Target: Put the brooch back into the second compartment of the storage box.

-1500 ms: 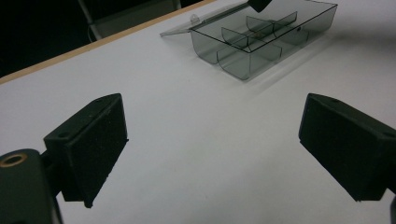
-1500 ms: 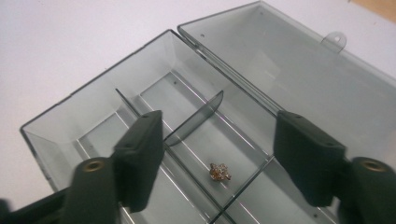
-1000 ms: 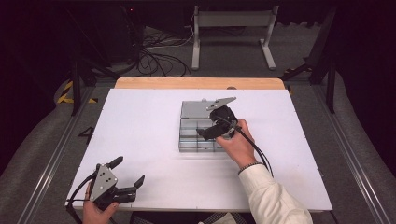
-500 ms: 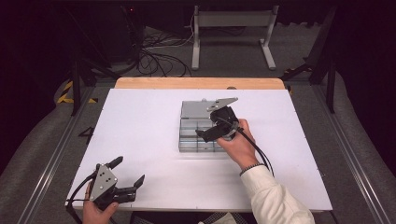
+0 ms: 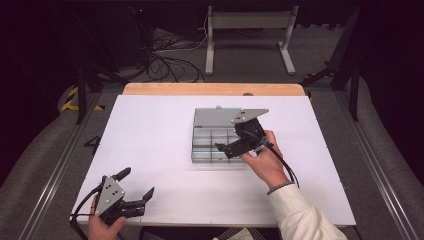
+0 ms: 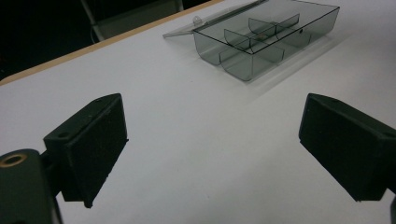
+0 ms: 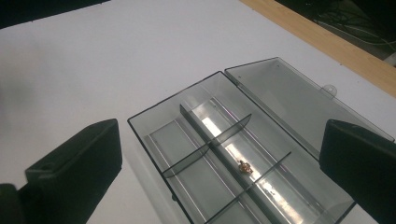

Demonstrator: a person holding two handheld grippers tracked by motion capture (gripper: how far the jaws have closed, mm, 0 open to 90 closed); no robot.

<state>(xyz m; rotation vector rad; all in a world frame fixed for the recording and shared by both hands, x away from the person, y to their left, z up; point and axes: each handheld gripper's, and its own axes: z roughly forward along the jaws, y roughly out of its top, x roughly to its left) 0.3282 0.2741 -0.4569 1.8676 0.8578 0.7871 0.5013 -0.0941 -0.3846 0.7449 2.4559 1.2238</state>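
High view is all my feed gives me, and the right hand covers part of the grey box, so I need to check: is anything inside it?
Observer: Yes. The right gripper view shows a small copper-coloured piece on the floor of one compartment of the box, in the row next to the lid.
Operator: Is the right gripper holding anything?
Observer: No. The right gripper has just been opening its jaws. They stand wide apart above the box with nothing between them.
Operator: Anything in the other compartments?
Observer: The ones that the right gripper view shows look empty.
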